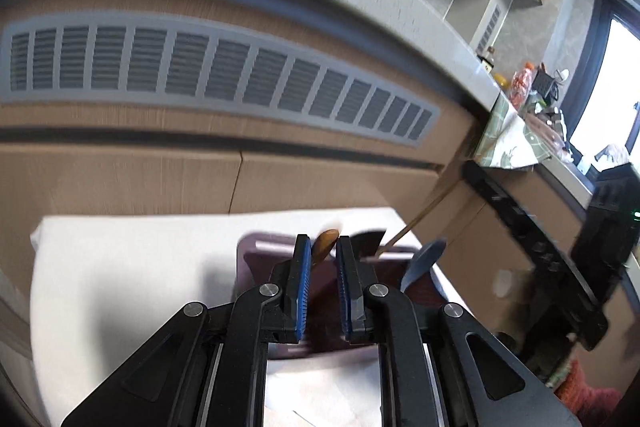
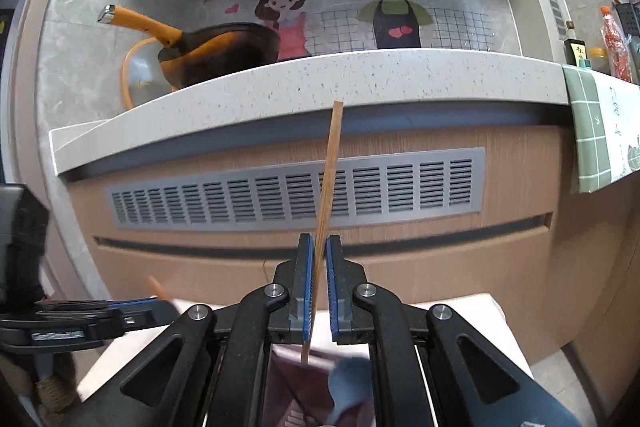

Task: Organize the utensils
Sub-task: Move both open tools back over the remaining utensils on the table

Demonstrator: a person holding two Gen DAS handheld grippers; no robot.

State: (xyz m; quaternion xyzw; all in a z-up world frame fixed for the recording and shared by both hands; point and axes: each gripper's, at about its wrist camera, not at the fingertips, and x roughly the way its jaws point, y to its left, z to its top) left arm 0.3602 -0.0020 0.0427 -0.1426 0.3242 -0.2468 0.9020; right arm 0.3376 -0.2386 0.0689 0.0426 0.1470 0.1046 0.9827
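My right gripper (image 2: 319, 247) is shut on a bamboo chopstick (image 2: 331, 163) that stands nearly upright between the blue pads. In the left wrist view the same chopstick (image 1: 432, 207) slants up to the right above a dark purple utensil tray (image 1: 256, 255) on a white cloth (image 1: 132, 267). My left gripper (image 1: 323, 247) is over the tray with its jaws partly apart; a brown wooden spoon (image 1: 325, 243) shows between the tips, contact unclear. A blue spoon (image 1: 424, 259) lies at the tray's right, also in the right wrist view (image 2: 348, 383).
A speckled counter edge (image 2: 320, 75) runs above a wooden cabinet front with a grey vent grille (image 2: 296, 195). A dark pan with an orange handle (image 2: 216, 47) sits on the counter. A green checked towel (image 2: 592, 131) hangs at right. Bottles (image 2: 612, 39) stand far right.
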